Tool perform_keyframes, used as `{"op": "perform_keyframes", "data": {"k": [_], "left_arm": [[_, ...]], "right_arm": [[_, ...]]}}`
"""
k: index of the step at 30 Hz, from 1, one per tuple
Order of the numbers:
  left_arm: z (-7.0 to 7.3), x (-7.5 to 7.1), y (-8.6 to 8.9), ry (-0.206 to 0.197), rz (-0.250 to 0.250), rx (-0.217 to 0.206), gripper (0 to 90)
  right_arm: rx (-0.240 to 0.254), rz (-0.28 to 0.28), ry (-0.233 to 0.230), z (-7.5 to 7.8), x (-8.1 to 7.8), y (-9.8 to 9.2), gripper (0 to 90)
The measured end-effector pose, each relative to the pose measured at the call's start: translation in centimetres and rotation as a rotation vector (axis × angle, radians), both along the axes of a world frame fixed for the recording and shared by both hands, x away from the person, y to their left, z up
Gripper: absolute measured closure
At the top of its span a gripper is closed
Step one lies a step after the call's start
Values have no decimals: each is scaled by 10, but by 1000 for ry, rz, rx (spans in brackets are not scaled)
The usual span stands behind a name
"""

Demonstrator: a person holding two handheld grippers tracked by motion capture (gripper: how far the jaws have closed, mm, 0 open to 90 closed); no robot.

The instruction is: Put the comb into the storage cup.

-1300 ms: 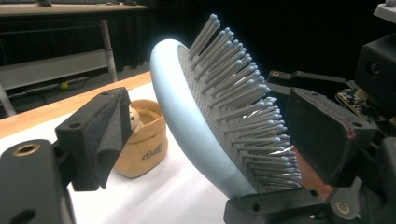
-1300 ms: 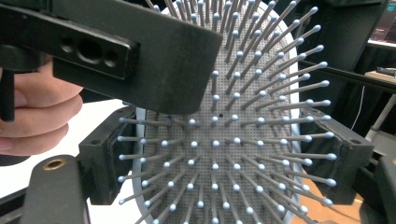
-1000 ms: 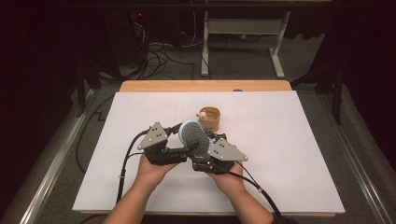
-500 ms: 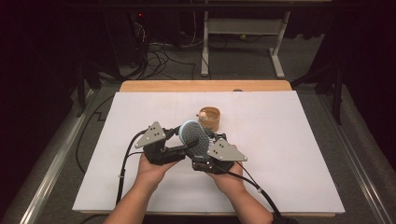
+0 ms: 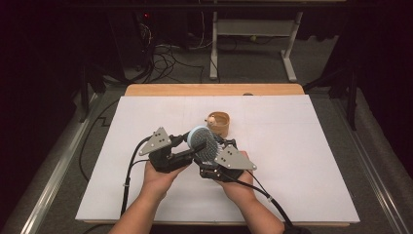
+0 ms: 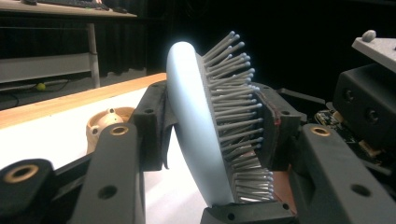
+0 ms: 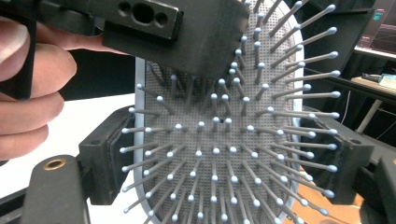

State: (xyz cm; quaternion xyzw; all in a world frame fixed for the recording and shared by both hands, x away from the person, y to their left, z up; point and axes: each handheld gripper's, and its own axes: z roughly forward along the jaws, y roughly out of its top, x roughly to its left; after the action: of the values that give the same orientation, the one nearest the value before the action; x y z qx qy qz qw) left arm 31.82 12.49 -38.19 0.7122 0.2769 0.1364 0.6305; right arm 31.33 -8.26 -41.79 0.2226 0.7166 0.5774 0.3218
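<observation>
Visibly, no readable lettering on the pale-blue hairbrush.

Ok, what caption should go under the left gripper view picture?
Left gripper, jaws just closed front and back on a pale blue hairbrush, a small wooden cup behind.

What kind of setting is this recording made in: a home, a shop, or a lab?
Most likely a lab or recording studio: a white-covered table in a dark, curtained room, loose cables on the grey floor, and a bare desk frame behind it.
</observation>
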Motion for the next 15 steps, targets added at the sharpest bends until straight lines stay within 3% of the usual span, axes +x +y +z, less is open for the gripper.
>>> {"op": "perform_keyframes", "data": {"k": [15], "left_arm": [[2, -5, 0, -27, 13, -6, 579]], "right_arm": [[-5, -27, -31, 1, -4, 4, 200]]}}
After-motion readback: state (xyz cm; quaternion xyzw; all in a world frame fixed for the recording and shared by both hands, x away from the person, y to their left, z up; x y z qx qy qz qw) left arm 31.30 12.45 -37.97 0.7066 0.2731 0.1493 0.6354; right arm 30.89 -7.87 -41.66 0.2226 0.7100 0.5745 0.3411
